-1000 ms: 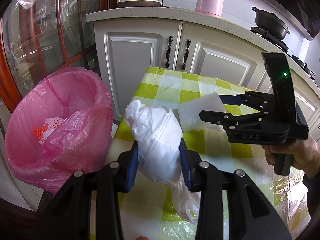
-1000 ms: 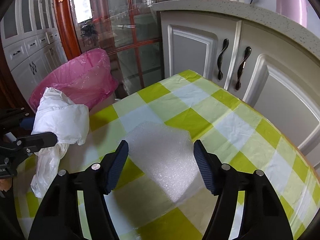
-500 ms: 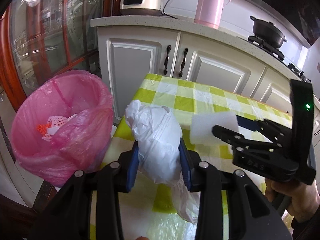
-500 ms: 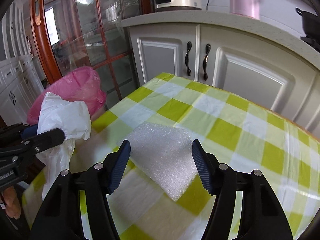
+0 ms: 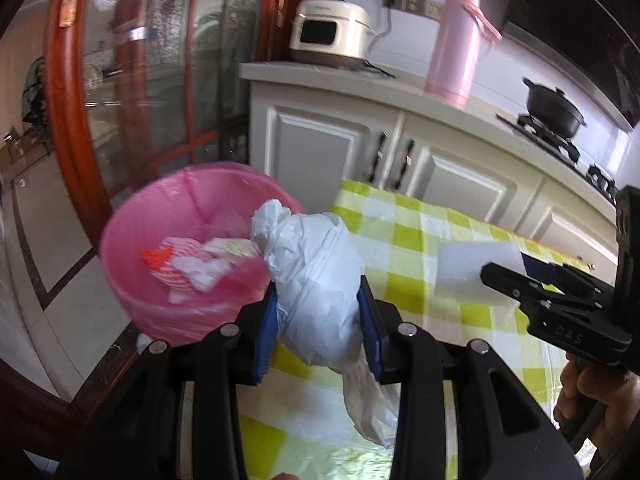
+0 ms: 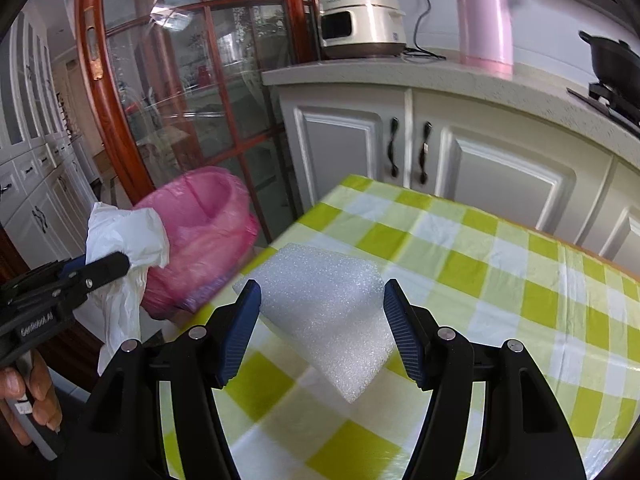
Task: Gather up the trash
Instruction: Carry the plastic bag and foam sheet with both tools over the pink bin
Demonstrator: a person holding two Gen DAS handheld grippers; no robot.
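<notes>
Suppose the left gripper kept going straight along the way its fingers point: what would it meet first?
Most likely the pink-lined trash bin. The left gripper, shut on the white plastic bag, points down toward the bin's near rim. Depth is unclear, so the bag may reach it first.

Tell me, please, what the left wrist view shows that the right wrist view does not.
Only the left wrist view shows inside the pink bin, where red and white trash lies, and the right gripper from the side. Only the right wrist view shows the foam sheet's full face between its pads and the white cabinets at far left. Both show the white plastic bag, the checked tablecloth, rice cooker and pink thermos.
</notes>
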